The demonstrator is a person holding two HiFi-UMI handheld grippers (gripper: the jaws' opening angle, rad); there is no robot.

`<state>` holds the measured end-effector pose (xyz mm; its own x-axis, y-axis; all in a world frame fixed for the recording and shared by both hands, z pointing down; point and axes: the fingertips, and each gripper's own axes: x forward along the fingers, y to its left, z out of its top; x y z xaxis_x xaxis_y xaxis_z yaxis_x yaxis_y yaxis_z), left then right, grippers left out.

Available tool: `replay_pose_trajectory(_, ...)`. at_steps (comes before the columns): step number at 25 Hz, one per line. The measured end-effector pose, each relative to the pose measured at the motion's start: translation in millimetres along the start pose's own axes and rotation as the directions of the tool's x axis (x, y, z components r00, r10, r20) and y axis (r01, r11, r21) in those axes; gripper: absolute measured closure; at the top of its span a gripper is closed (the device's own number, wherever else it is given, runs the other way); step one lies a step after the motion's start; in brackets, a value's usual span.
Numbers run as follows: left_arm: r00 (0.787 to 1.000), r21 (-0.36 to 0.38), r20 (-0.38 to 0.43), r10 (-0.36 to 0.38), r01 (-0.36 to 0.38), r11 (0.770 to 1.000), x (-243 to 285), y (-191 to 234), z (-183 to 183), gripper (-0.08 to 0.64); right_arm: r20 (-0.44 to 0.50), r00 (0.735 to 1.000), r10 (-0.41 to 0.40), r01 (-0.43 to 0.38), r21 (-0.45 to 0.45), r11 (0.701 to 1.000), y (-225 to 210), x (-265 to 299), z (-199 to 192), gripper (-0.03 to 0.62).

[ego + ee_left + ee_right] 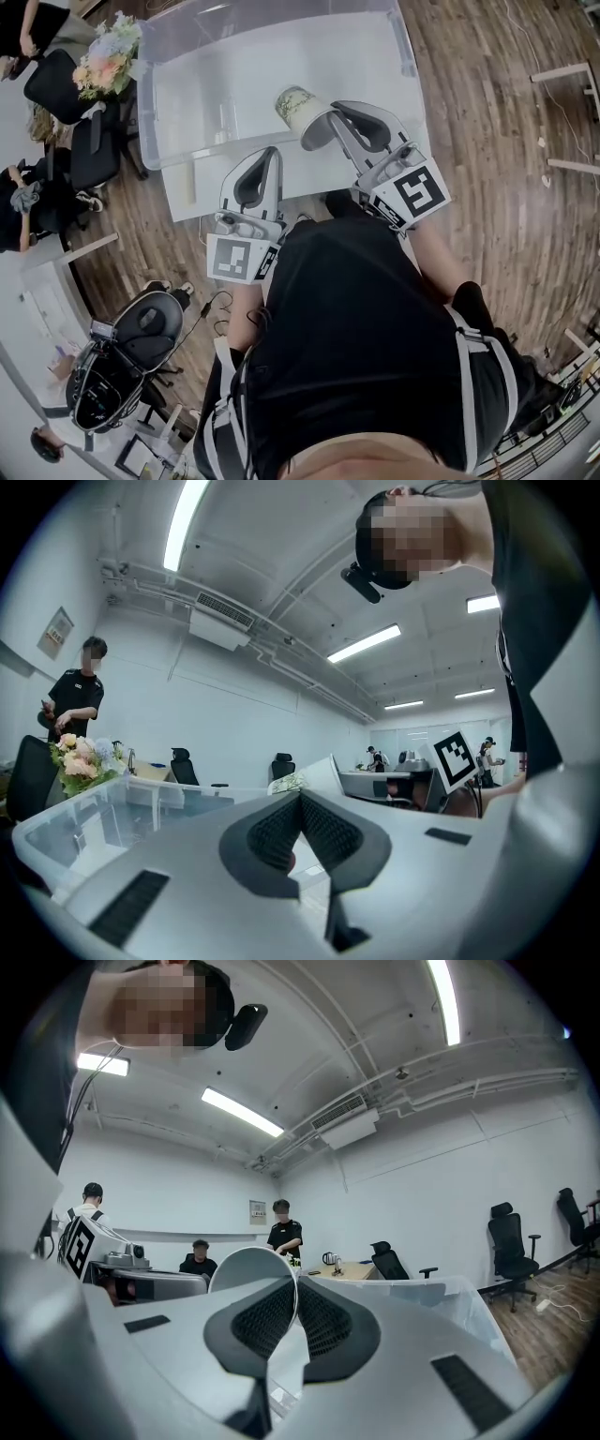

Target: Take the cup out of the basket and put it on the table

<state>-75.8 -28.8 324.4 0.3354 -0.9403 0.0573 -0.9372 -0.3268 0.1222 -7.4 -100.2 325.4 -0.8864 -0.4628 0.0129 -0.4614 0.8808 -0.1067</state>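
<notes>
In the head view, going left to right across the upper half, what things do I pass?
Flowers → left gripper → cup → right gripper, its fingers shut on the cup.

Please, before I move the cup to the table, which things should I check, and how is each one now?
1. Right tool holds the cup: ok, jaws closed on its wall.
2. Cup upright: not ok, it is tilted, mouth sideways.
3. Cup clear of the basket: cannot tell; the head view shows it over the basket.
4. Bare table for setting it down: ok, in front of the basket.
5. Left tool out of the way: ok, shut, empty, near the basket's front edge.
</notes>
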Motion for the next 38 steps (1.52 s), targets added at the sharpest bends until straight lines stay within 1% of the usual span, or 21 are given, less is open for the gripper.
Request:
replay_pose_trajectory(6,0.999,0.005,-0.005,-0.04,0.04,0.999,-48,-12,-2,0.543,0.011,1.0,-0.028,0.028,-0.002,1.0,39,-14,5,0.561)
replay_pose_trajectory(12,0.998,-0.015,-0.013,-0.06,0.059,0.998,-99,-14,-14,0.542,-0.002,0.999,-0.032,0.032,-0.029,0.999,90,-27,1,0.561)
replay_pose_trajectory(17,0.996,-0.022,-0.01,-0.091,0.091,0.996,-126,-28,-18,0.543,-0.011,0.999,-0.034,0.033,-0.043,0.999,122,-48,-2,0.561)
replay_pose_trajectory(24,0.99,-0.006,-0.004,-0.139,0.139,0.99,-145,-67,-22,0.543,-0.01,0.999,-0.035,0.034,-0.063,0.997,150,-101,0,0.561)
replay_pose_trajectory(27,0.992,0.005,-0.001,-0.13,0.13,0.992,-148,-85,-21,0.542,0.002,1.0,-0.01,0.01,-0.059,0.998,155,-124,-1,0.561)
replay_pose_trajectory(31,0.996,0.014,0.005,-0.093,0.092,0.996,-149,-106,-21,0.542,0.016,0.999,0.039,-0.038,-0.056,0.998,156,-152,-4,0.561)
replay_pose_trajectory(34,0.997,0.007,0.014,-0.07,0.07,0.998,-145,-108,-15,0.543,0.008,0.998,0.057,-0.057,-0.069,0.996,153,-156,-1,0.561)
replay_pose_trajectory(38,0.998,0.006,0.012,-0.058,0.058,0.998,-140,-96,-13,0.543,-0.006,0.998,0.07,-0.07,-0.08,0.994,149,-142,-2,0.563)
